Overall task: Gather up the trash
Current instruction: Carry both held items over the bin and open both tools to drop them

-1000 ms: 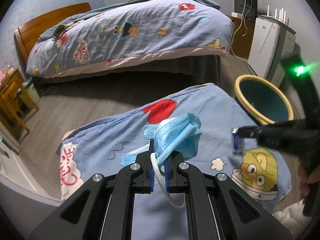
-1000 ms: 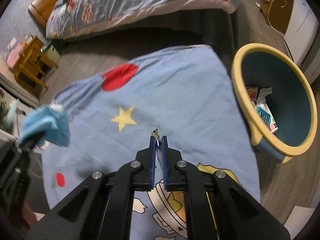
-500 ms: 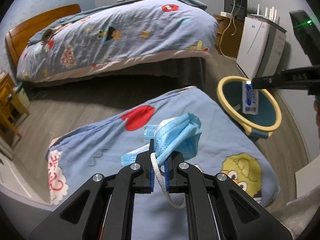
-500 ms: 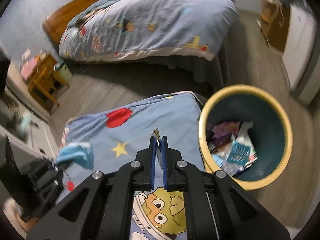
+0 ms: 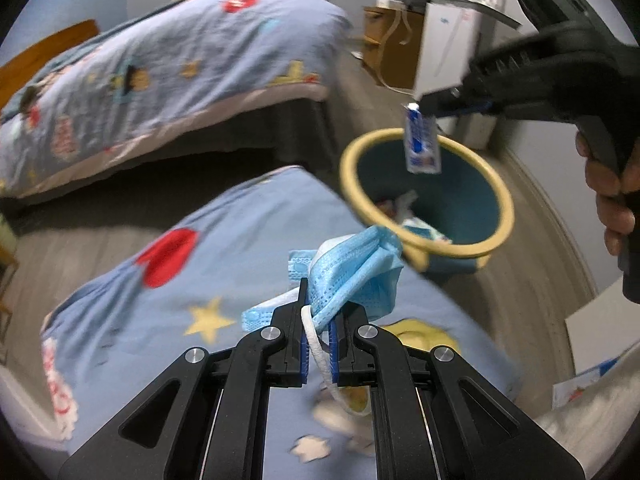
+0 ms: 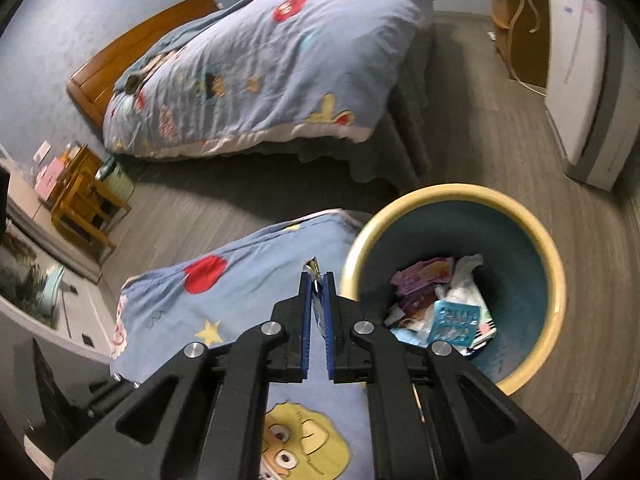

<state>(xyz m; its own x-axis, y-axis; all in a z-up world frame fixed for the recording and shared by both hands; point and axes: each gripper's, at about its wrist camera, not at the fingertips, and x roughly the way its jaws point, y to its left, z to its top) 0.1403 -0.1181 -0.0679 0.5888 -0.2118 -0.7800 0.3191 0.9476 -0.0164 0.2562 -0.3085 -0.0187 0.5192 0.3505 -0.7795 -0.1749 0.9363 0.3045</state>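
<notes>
My left gripper [image 5: 319, 312] is shut on a crumpled blue face mask [image 5: 354, 270], held above a blue cartoon-print blanket [image 5: 224, 240]; its white ear loop hangs between the fingers. My right gripper [image 6: 319, 284] is shut on a small blue-and-white packet [image 6: 316, 280]. In the left wrist view the packet [image 5: 420, 144] hangs from the right gripper [image 5: 424, 106] over the far rim of a teal bin with a yellow rim [image 5: 404, 240]. The bin [image 6: 556, 264] holds several wrappers and tissues [image 6: 440, 308].
A bed with a blue cartoon duvet [image 6: 260, 72] and wooden headboard stands behind. A white appliance [image 6: 580, 80] and a wooden cabinet [image 6: 520, 40] are at the right. A small wooden stool [image 6: 84, 200] stands at the left on grey wood floor.
Both grippers moved toward the bin. The right gripper carried the packet up over the bin's rim. The left gripper still holds the mask, now nearer the bin.
</notes>
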